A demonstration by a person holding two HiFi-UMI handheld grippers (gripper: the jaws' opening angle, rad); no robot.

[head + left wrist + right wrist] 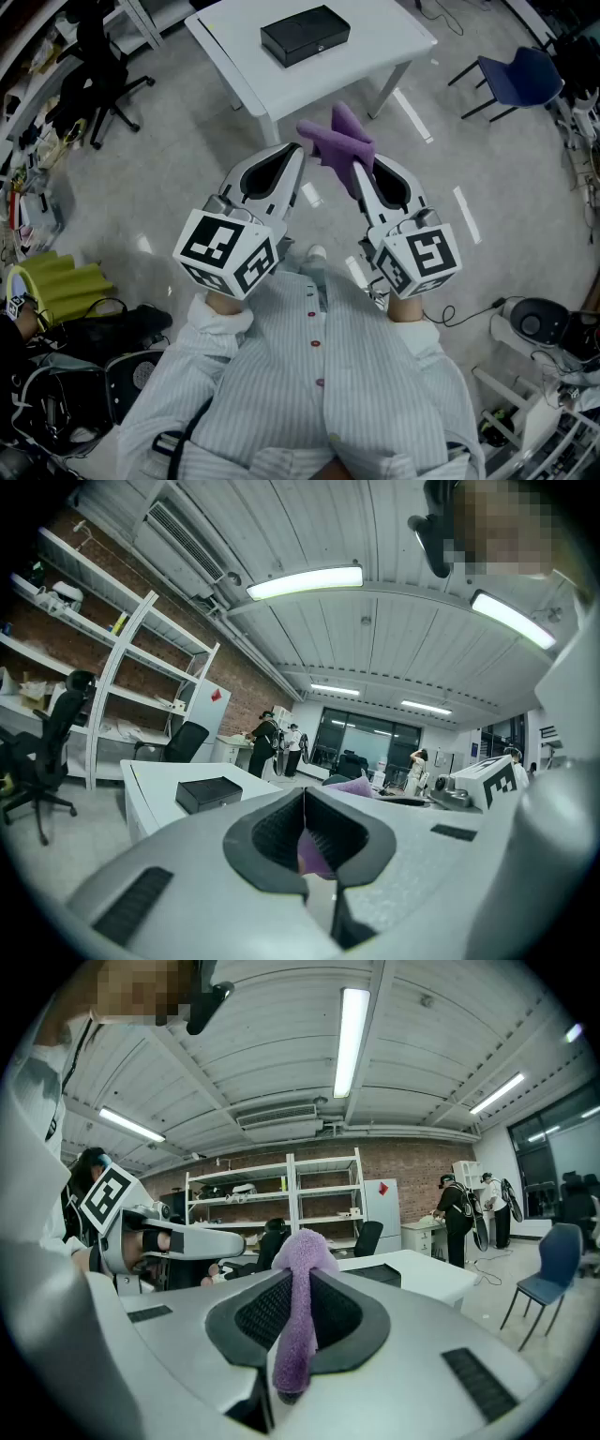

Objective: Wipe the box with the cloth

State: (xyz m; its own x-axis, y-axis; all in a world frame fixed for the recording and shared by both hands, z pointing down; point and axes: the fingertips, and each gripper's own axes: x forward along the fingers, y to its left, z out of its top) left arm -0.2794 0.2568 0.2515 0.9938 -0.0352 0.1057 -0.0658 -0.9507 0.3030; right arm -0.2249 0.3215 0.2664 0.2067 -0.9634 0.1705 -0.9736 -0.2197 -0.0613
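— Cloth (339, 139)?
— Clamped in right gripper (364, 173), just short of the table's (375, 42) near corner. Left gripper (298, 150) pinched shut, seemingly empty.
— Box (305, 35)?
— On the table, beyond that corner and slightly leftward, long axis crosswise. Likely needs a forward reach.

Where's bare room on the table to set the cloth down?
The table is bare all around the box, widest between box and right corner, also along the near edge. Only the box crowds it. The cloth is in the right claw.
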